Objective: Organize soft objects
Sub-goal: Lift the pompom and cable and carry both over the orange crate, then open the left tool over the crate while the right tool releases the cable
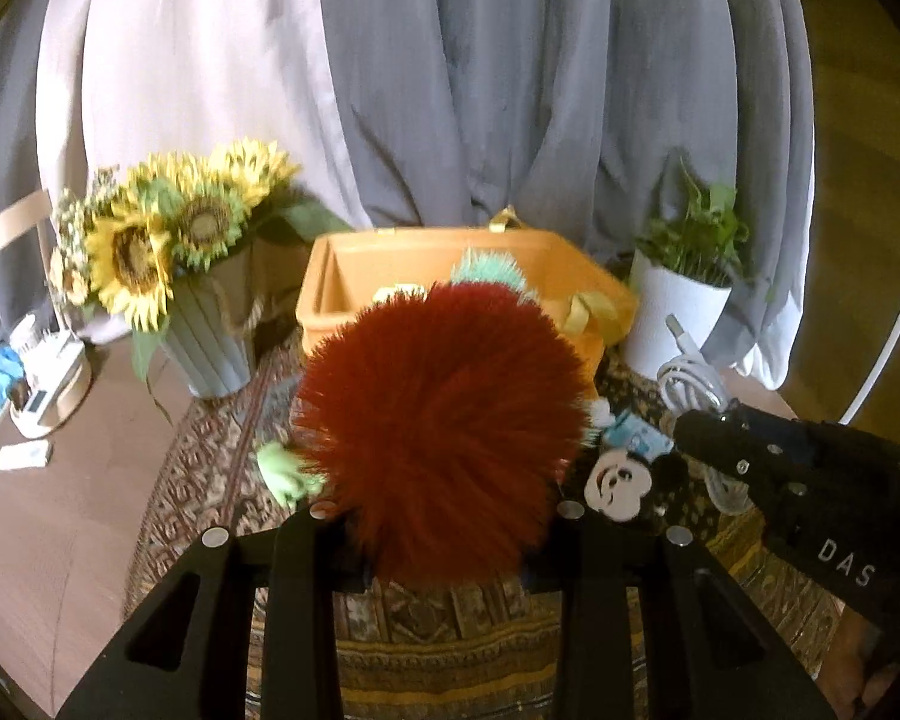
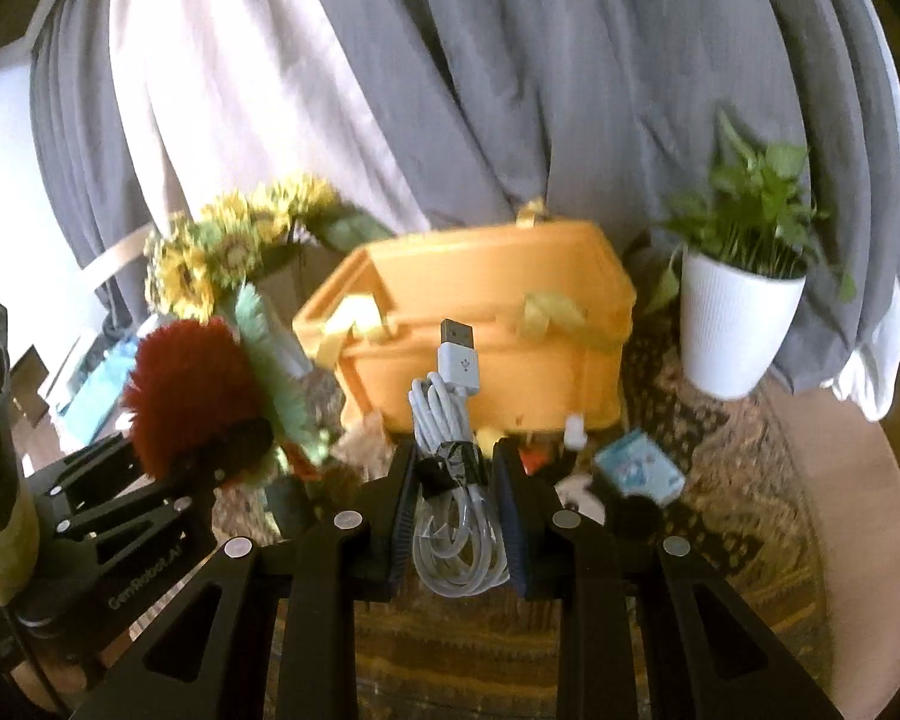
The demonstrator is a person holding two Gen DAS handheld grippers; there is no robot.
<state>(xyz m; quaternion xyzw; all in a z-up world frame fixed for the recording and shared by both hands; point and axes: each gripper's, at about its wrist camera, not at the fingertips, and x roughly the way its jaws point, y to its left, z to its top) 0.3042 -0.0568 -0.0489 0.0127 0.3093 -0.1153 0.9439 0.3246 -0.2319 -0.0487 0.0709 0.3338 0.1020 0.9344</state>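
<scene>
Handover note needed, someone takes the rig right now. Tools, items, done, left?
Left tool: shut on red pompom, held above the rug.
Right tool: shut on bundled white cable.
Orange box straight ahead, open; a teal fluffy item shows inside.
Left on the rug: mouse plush, small blue pack, green toy.
Next, probably: drop both held items in the box, then collect the rest.

Soft daylight glows through the pale curtain (image 1: 168, 90) at upper left, washing it out. Both fisheye views bend strongly and darken toward the corners. Motion blur smears the sunflowers (image 1: 150, 240) and the orange box (image 2: 480, 324); the foreground stays dim.
</scene>
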